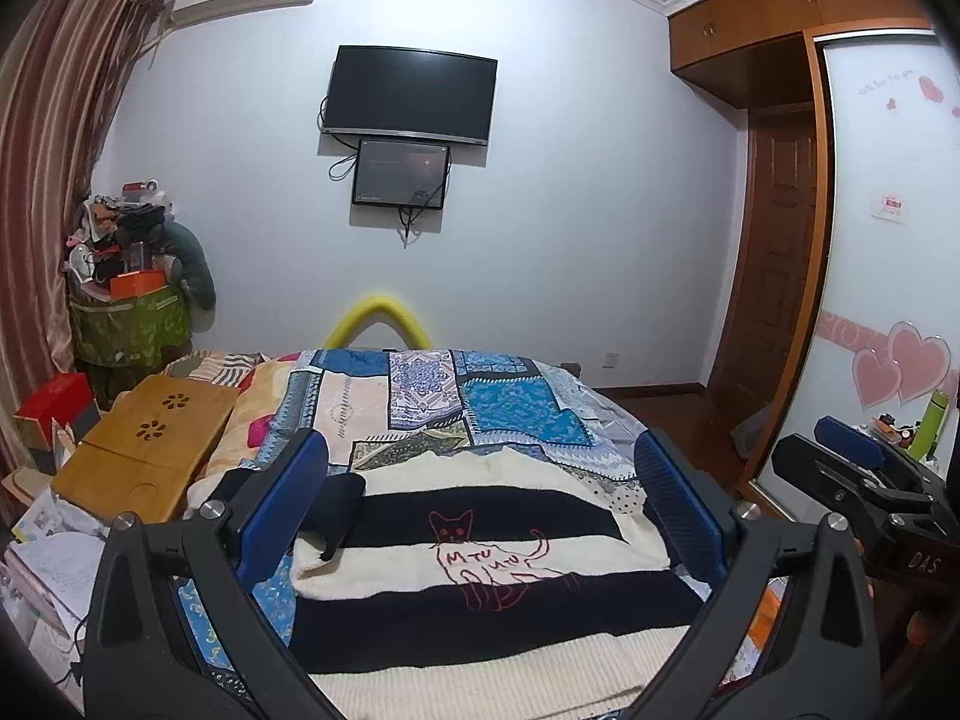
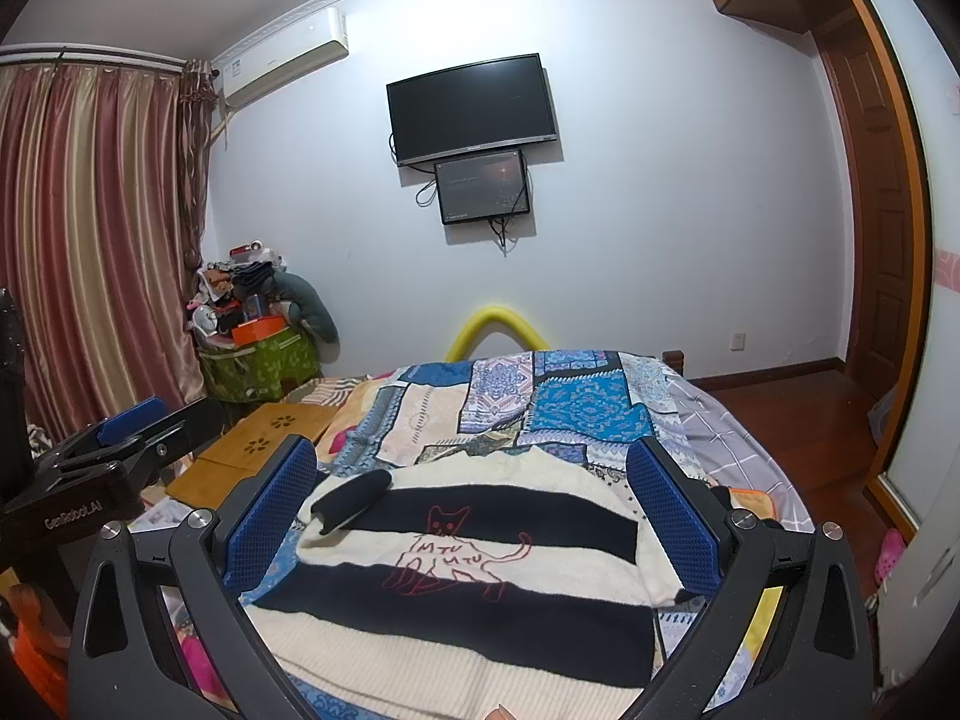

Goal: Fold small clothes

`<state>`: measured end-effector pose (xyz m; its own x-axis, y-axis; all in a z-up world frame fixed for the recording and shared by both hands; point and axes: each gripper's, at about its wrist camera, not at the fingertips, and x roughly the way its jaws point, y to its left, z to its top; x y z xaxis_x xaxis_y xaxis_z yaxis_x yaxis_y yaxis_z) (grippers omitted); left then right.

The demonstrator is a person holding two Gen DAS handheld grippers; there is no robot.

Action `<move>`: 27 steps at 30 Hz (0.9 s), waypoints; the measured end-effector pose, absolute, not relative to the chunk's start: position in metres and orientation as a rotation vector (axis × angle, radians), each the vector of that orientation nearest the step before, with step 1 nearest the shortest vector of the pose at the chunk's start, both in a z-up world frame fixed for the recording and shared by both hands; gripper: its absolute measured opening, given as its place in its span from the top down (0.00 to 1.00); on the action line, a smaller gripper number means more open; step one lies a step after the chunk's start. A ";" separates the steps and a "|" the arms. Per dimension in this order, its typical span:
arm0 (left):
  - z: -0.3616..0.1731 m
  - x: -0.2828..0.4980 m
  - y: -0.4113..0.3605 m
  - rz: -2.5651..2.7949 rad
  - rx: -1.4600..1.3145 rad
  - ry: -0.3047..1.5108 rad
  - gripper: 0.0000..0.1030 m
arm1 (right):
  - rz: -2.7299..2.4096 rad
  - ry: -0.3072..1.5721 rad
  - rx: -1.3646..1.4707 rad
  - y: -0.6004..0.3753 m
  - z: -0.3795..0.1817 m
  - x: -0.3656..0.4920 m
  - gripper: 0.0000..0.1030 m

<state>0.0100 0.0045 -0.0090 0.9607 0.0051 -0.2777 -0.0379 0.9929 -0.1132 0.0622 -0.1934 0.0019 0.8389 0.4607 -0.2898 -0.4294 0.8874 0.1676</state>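
Both tongs were held wide open and empty — the left gripper (image 1: 480, 504) and right gripper (image 2: 474, 510) side by side above the near end of a striped sweater (image 1: 480, 588). It was spread flat on the patchwork bedspread (image 1: 420, 396), its long axis running straight away from the tongs, hem nearest. One dark sleeve (image 2: 354, 495) was seen folded in on the left side — judged nearer the left gripper

A home bedroom: a quilt-covered bed (image 1: 420, 402), striped curtains (image 2: 90, 252), a wall-mounted television (image 1: 411, 95), and a wooden wardrobe (image 1: 798, 6).
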 end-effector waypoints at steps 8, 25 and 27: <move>-0.009 0.009 0.003 0.019 -0.118 0.282 0.00 | 0.471 0.330 0.098 -0.194 0.002 0.064 0.00; -0.006 0.006 0.001 0.016 -0.112 0.283 0.00 | 0.472 0.332 0.100 -0.195 0.003 0.065 0.00; -0.006 0.006 0.001 0.018 -0.110 0.283 0.00 | 0.472 0.333 0.100 -0.195 0.003 0.065 0.00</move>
<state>0.0063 0.0009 -0.0059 0.9602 0.0026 -0.2793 -0.0335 0.9938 -0.1062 0.0650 -0.1947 0.0026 0.8378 0.4619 -0.2910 -0.4297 0.8867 0.1704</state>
